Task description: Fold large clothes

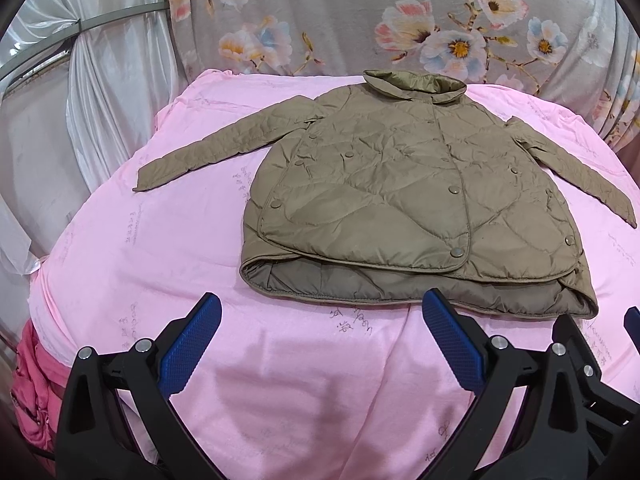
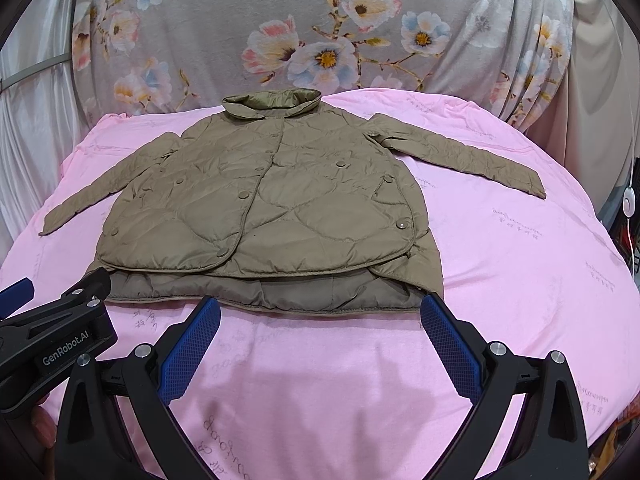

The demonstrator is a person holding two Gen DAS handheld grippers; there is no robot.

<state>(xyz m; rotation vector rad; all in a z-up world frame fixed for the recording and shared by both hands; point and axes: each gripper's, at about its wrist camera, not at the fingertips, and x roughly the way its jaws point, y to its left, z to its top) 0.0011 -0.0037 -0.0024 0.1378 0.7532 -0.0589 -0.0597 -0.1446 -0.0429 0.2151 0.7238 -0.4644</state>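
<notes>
Both grippers, left gripper (image 1: 320, 344) and right gripper (image 2: 320, 344), hover spread and empty before the jacket (image 1: 404, 184) lying flat on the pink sheet (image 1: 160, 248), folding apparently unstarted, sleeves likely first.

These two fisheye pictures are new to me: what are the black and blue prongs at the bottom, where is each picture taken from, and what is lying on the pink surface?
The prongs are the fingers of two hand-held grippers; a person carries one in each hand, and there is no robot arm. Each picture comes from a camera on one gripper, looking forward along its fingers. One shows the left gripper, the other the right gripper. Both stand open and hold nothing. The right view also catches the left gripper at its left edge. On the pink sheet lies an olive quilted jacket, front up, snaps closed, both sleeves spread outward and the collar on the far side. It is not yet folded. Behind hangs a grey floral cloth.
</notes>
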